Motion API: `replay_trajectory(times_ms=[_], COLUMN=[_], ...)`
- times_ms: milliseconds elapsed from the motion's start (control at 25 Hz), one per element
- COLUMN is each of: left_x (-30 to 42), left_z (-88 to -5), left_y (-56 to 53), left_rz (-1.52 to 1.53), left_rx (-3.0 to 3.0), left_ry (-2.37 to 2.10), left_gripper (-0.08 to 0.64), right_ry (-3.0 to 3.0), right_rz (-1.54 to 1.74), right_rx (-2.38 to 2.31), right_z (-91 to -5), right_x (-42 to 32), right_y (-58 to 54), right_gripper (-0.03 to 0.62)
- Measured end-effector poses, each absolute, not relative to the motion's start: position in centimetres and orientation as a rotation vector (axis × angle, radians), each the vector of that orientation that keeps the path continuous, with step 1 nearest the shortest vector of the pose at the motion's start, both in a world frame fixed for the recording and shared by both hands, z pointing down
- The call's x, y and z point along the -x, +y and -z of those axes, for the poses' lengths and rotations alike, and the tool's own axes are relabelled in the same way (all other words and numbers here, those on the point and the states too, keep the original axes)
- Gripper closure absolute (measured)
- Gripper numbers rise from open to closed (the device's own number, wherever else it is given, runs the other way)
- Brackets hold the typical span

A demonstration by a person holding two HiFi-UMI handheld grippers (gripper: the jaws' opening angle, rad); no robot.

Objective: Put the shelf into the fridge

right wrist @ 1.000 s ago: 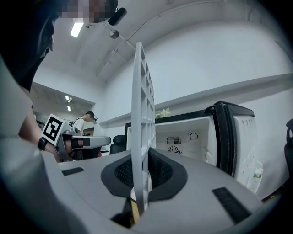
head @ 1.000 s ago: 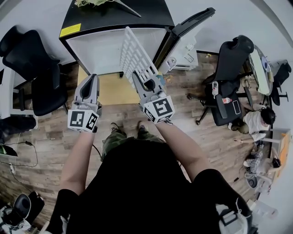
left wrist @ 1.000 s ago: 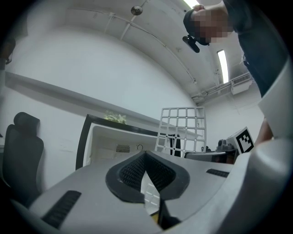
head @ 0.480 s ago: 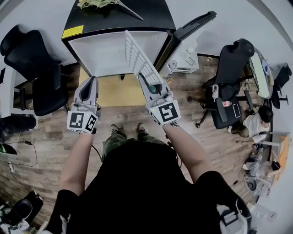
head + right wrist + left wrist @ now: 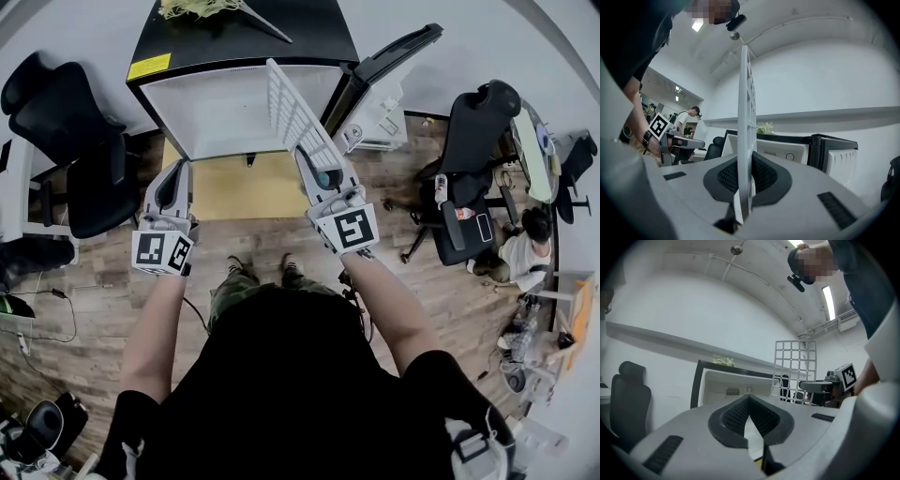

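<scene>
**Head view.** Fridge, door open. Shelf, a white grid, is outside the fridge mouth on the door side. In the last second it has drifted toward the door and rolled nearer to edge-on. Right gripper holds its near edge. Left gripper is short of the fridge's other front corner, off the shelf.

**Left gripper view.** Jaws together, nothing between them.

**Right gripper view.** Pads clamped on the upright shelf. Insertion is not begun and likely needs the shelf levelled first.

Bright, even light from a ceiling strip; strong fisheye edges, dark corners, foreground perhaps soft.
</scene>
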State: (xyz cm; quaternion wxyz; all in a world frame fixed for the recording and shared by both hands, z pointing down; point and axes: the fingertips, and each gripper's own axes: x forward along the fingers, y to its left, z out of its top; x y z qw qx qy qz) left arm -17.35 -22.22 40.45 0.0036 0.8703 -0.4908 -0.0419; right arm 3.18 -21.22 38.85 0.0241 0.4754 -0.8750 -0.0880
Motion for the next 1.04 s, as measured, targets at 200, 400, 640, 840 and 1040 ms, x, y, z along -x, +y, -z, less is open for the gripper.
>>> replay_trajectory(times_ms=[200,400,640,840,1040], left_x=[17.67,17.65,17.65,17.57,17.70], left_z=[-40.64,-40.70,-40.84,-40.89,-41.17], left_y=[-22.00,-22.08,-22.03,-22.04,-22.14], left_rz=[0.122,0.119,0.112,0.117,0.117], left_rx=[-2.725,-2.727,-2.727,-2.725,-2.718], left_ry=[-1.544,-1.543,-1.540,-1.533,-1.531], left_gripper=[0.540,0.540,0.540,0.540,0.540], right_ry=[-2.760,-2.743,-2.746,-2.739,-2.724], right_rz=[0.317,0.308,0.349,0.362,0.350], right_rx=[-1.486,-1.478,-1.469,-1.456,-1.465], right_z=[-38.04,-38.63,-38.19,-38.13,-38.43], right_x=[-3.04,-3.34,-3.09,-3.09,-3.31], right_y=[-21.25,-21.35,-21.45,-21.35,-21.65], right_gripper=[0.558,0.558,0.558,0.558,0.558])
